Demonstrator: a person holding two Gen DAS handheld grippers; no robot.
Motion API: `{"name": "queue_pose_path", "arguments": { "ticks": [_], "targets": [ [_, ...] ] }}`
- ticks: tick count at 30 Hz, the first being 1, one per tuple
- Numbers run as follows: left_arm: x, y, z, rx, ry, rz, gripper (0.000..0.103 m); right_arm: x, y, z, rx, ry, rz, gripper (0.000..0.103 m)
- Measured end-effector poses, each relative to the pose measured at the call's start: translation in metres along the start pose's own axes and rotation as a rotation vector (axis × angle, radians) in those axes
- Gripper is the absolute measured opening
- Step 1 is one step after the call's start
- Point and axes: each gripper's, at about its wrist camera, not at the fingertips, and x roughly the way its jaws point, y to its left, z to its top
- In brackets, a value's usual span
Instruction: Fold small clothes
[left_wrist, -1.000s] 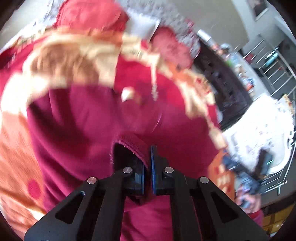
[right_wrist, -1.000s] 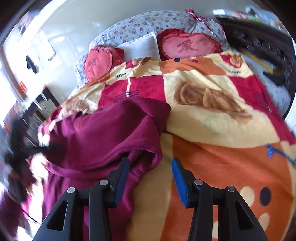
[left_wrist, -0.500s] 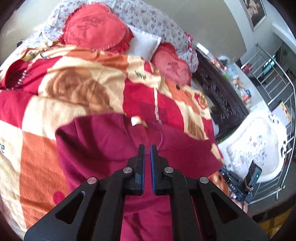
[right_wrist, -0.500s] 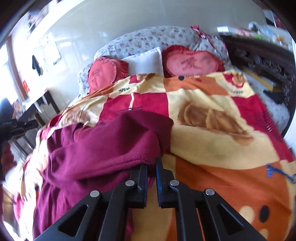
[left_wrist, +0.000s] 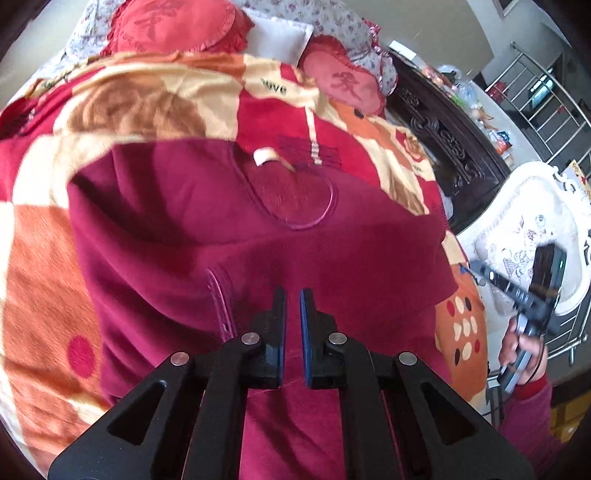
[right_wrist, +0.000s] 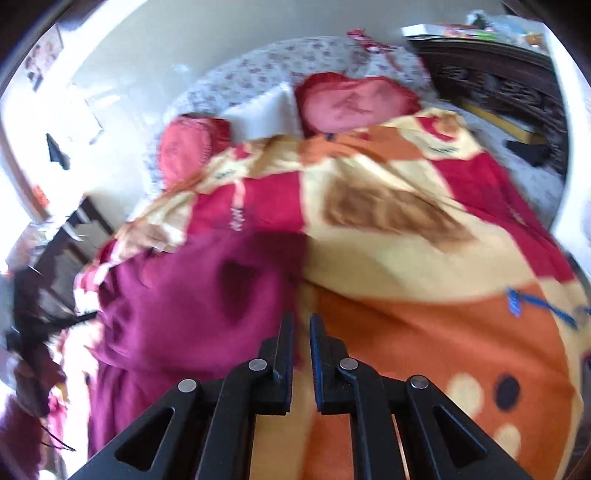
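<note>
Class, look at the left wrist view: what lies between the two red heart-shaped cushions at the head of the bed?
A white pillow lies between the two red heart-shaped cushions; the right wrist view shows it too.

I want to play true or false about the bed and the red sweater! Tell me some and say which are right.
1. The maroon sweater lies on the patterned blanket. True.
2. The left gripper is wide open. False: its fingers are almost together, with only a thin gap and nothing between them.
3. Two red heart-shaped pillows sit at the head of the bed. True.
4. The right gripper is lifting the sweater. False: nothing is between its fingers.
5. The blanket is plain blue. False: it is red, orange and cream.
</note>
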Motion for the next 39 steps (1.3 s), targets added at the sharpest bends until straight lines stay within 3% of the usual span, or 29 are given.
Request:
{"name": "queue_pose_path", "arguments": {
  "ticks": [3, 6, 8, 11, 16, 18, 20, 21, 26, 30, 33, 39],
  "targets": [
    [0.015, -0.001, -0.006, -0.008, 0.028, 0.025, 0.004, 0.031, 0.017, 0.015, -0.025, 0.043, 0.052, 0.007],
    [0.031, 0.003, -0.009, -0.021, 0.050, 0.058, 0.004, 0.072, 0.025, 0.028, -0.065, 0.081, -0.008, 0.007],
    [0.043, 0.008, -0.010, -0.047, 0.076, 0.055, 0.004, 0.104, 0.014, 0.040, -0.016, 0.112, -0.034, 0.007],
    [0.040, 0.014, -0.008, -0.073, 0.062, 0.050, 0.004, 0.128, -0.002, 0.047, 0.085, 0.139, 0.021, 0.006],
    [0.016, 0.022, -0.009, -0.067, 0.015, 0.072, 0.004, 0.086, -0.005, 0.039, 0.086, 0.091, 0.035, 0.007],
    [0.010, 0.029, -0.012, -0.100, 0.008, 0.041, 0.012, 0.069, -0.001, 0.031, 0.046, 0.085, -0.003, 0.008],
    [0.009, 0.035, -0.015, -0.130, 0.008, 0.015, 0.052, 0.054, 0.001, 0.019, 0.032, 0.076, 0.004, 0.009],
    [0.008, 0.038, -0.016, -0.150, -0.004, 0.008, 0.057, 0.049, 0.002, 0.013, 0.040, 0.077, 0.022, 0.011],
    [0.011, 0.036, -0.013, -0.188, -0.030, -0.035, 0.058, 0.040, 0.007, -0.006, 0.085, 0.085, 0.078, 0.028],
    [0.020, 0.024, -0.011, -0.162, -0.025, -0.044, 0.058, 0.032, 0.016, -0.010, 0.072, 0.072, 0.092, 0.029],
    [0.038, 0.020, -0.010, -0.156, 0.025, -0.006, 0.058, 0.029, 0.016, -0.010, 0.086, 0.067, 0.113, 0.030],
    [0.037, 0.013, -0.016, -0.152, 0.011, 0.076, 0.058, 0.021, 0.016, -0.013, 0.081, 0.060, 0.114, 0.030]
  ]
}}
